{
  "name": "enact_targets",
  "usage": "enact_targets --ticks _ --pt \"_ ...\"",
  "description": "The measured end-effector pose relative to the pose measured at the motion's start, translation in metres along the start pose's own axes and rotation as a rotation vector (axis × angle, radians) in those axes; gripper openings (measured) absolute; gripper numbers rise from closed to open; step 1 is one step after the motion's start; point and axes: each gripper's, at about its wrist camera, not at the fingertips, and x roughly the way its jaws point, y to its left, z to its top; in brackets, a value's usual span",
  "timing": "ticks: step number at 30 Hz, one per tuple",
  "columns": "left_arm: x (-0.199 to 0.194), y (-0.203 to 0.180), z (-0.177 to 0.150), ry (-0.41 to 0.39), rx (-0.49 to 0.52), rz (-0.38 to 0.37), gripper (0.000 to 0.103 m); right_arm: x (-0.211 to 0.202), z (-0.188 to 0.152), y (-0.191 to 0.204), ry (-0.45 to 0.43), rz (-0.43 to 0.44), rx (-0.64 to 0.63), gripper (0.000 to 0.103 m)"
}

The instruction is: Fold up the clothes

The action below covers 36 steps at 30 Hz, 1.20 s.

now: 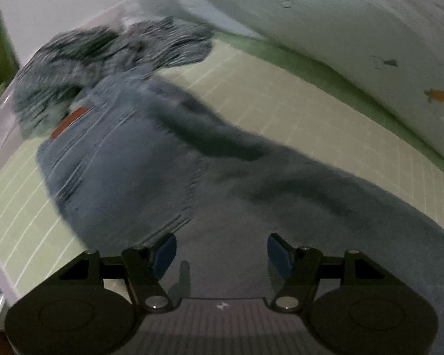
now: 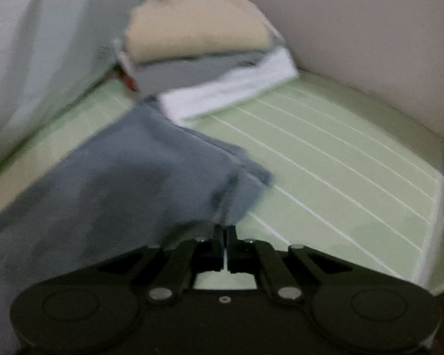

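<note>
The right claw (image 2: 225, 230) is pinched tight on the hem of the blue-grey trousers (image 2: 127, 183), which trail off to its left across the green gridded mat (image 2: 325, 159). The left claw (image 1: 222, 251) stands half open over the same cloth — gripping nothing. Beyond — a stack of folded clothes (image 2: 204, 59).

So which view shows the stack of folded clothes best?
The right wrist view: the stack of folded clothes sits at the back of the green mat, with beige, grey and white layers visible, though blurred. The left wrist view does not show it, only the blue-grey garment.
</note>
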Motion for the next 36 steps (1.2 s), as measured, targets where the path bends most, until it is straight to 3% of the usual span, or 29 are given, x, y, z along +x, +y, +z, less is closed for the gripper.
enact_targets --ticks 2,6,10,13,17,18,19,20,21,24,26,31,34,36 --pt "0.005 -0.013 0.006 -0.010 0.019 -0.012 0.069 0.000 0.004 -0.011 -0.001 -0.004 0.073 0.003" --pt "0.009 -0.036 0.013 -0.008 0.063 -0.018 0.070 -0.005 0.018 -0.019 -0.049 -0.012 0.194 0.023" --pt "0.009 -0.052 0.006 0.012 0.142 -0.027 0.071 -0.002 0.028 -0.010 -0.089 0.064 0.203 0.042" --pt "0.008 -0.057 -0.001 0.023 0.170 -0.023 0.071 0.012 0.031 -0.003 -0.079 0.103 0.211 0.050" --pt "0.008 -0.055 -0.002 0.029 0.161 -0.010 0.071 0.029 0.038 0.003 -0.054 0.090 0.198 0.047" --pt "0.008 -0.055 -0.002 0.029 0.156 -0.008 0.071 0.029 0.040 0.005 -0.060 0.089 0.188 0.040" --pt "0.006 -0.056 -0.003 0.028 0.153 -0.006 0.071 0.027 0.041 0.007 -0.072 0.083 0.171 0.019" --pt "0.005 -0.056 -0.003 0.026 0.152 -0.003 0.071 0.022 0.042 0.010 -0.094 0.067 0.143 0.005" --pt "0.004 -0.055 -0.002 0.021 0.148 0.001 0.071 0.015 0.044 0.012 -0.115 0.066 0.120 0.004" --pt "0.000 -0.046 0.000 0.007 0.111 0.017 0.071 -0.016 0.047 0.012 -0.207 0.087 0.061 0.002" --pt "-0.002 -0.039 0.001 -0.001 0.080 0.027 0.074 -0.033 0.045 0.013 -0.254 0.049 0.013 0.000" --pt "-0.002 -0.026 0.001 0.006 0.032 0.025 0.075 -0.001 0.034 -0.018 -0.156 -0.121 0.097 0.000" --pt "-0.005 -0.026 -0.002 0.001 0.037 0.019 0.075 0.002 0.035 -0.040 -0.106 -0.052 0.216 0.001" --pt "-0.007 -0.027 -0.005 0.006 0.050 0.010 0.075 -0.001 0.037 -0.035 -0.114 0.003 0.188 0.013"
